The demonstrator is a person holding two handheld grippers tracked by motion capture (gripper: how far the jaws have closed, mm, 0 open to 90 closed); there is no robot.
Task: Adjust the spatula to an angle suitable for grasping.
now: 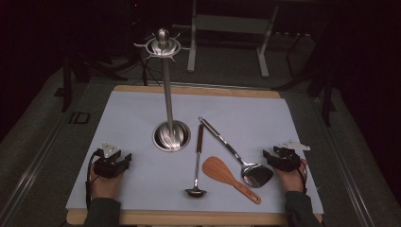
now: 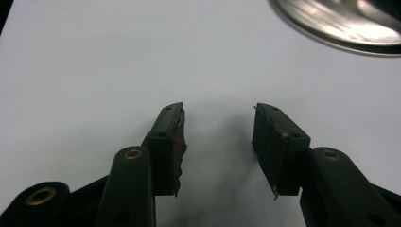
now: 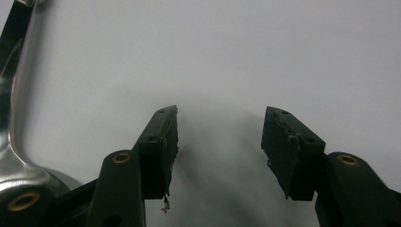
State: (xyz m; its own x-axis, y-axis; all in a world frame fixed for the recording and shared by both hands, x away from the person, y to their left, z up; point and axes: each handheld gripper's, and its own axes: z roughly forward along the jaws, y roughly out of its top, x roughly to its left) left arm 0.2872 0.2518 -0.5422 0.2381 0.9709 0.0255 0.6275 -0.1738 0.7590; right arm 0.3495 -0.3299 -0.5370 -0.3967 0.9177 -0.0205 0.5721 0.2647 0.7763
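On table (image 1: 127, 109), high view: steel hanging stand (image 1: 166, 85) mid-board; slim ladle (image 1: 195, 189), wooden spatula (image 1: 227, 176), polished steel spoon (image 1: 250, 172) along near edge. Left gripper (image 1: 124, 158) and right gripper (image 1: 270, 155) rest at the side edges.

Left gripper view: jaws agape, empty, matte paper beneath.

Right gripper view: jaws wide, empty; spoon alongside. Best pinched mid-handle.
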